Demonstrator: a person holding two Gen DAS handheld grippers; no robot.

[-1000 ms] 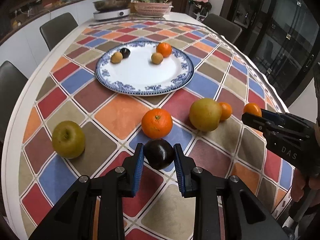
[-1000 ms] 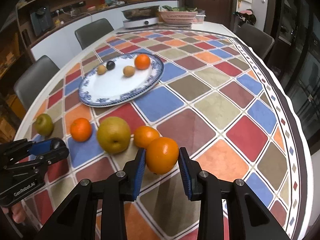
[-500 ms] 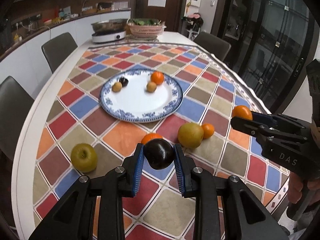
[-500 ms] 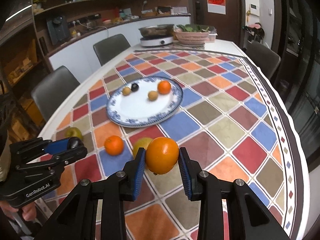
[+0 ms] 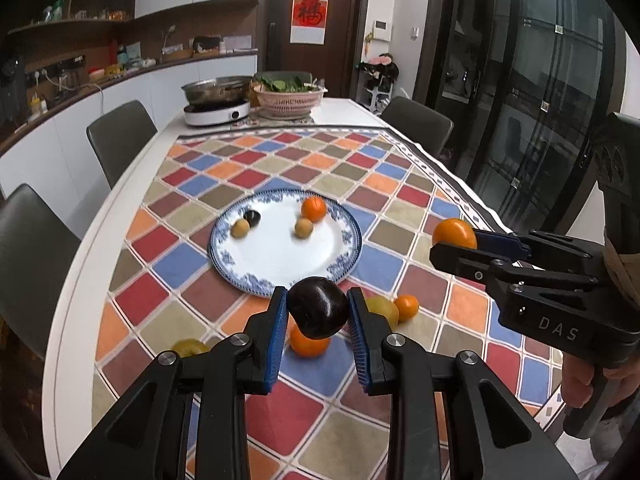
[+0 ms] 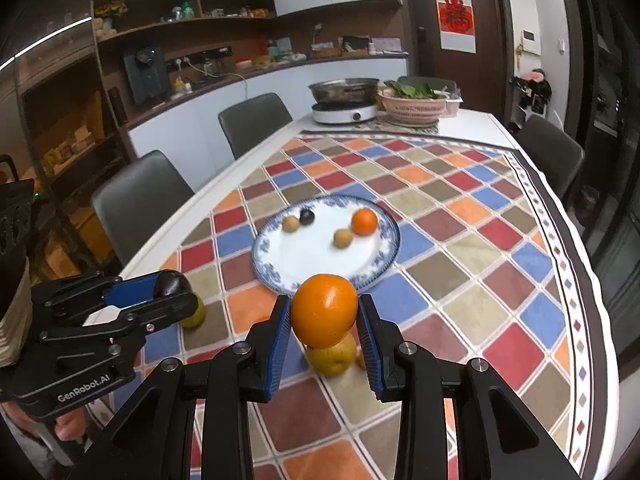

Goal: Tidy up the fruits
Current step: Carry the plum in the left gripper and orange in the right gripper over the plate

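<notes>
The jaws of the left gripper (image 5: 317, 312) pinch a dark plum (image 5: 318, 307) between their blue pads, low in the centre of the left wrist view, and the plum hangs in the air above the tabletop (image 5: 280, 420). The jaws of the right gripper (image 6: 324, 316) pinch an orange (image 6: 324, 311) the same way, low in the centre of the right wrist view, also lifted off the cloth.

Just under the plum, partly hidden by it, a second orange (image 5: 310, 346) lies on the checked cloth. To its right sit a yellow pear (image 5: 384, 310) and, touching it, a small tangerine (image 5: 406, 307). A green apple (image 5: 190, 347) shows at lower left, half behind the left finger. In the right wrist view the pear (image 6: 332, 356) sits directly below the held orange.

Beyond both grippers, mid-frame, lies a blue-rimmed plate (image 5: 280, 268) carrying four small fruits: a tan one and a dark one touching at upper left, another tan one beside an orange one at upper right.

The right gripper appears at the right edge of the left wrist view (image 5: 456, 240), its orange at about the plate's level in the frame. The left gripper shows at the left of the right wrist view (image 6: 172, 292).

At the far end of the tabletop stand a cooker (image 5: 218, 112) with a steel pot and a pink basket (image 5: 288, 100) of greens.
</notes>
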